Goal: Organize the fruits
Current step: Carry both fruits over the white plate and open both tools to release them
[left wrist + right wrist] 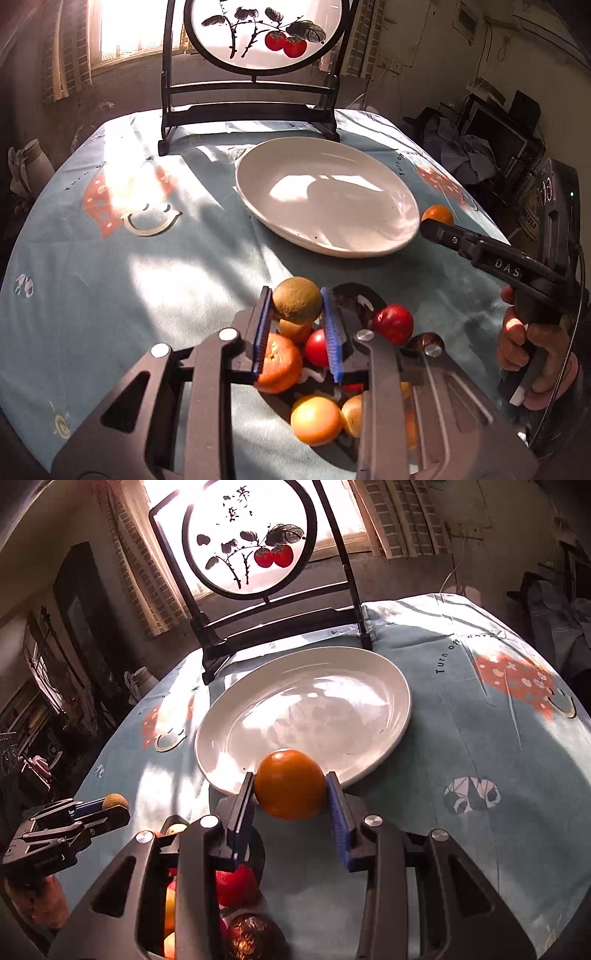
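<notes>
Sunlit table (110, 258) with blue patterned cloth. Right hand-held gripper (291, 794) clasps an orange (290, 783) at the white plate's (369, 771) near rim; left hand-held gripper (297, 317) clasps a kiwi (296, 299) above the fruit pile (317, 417). Best carried past the rim and lowered before releasing.

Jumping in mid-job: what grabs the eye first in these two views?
Each gripper is carrying fruit: the right gripper clamps an orange at the near rim of the bare white plate, and the left gripper holds a brownish kiwi above the fruit pile. Behind the plate stands a round persimmon painting, backlit.
</notes>
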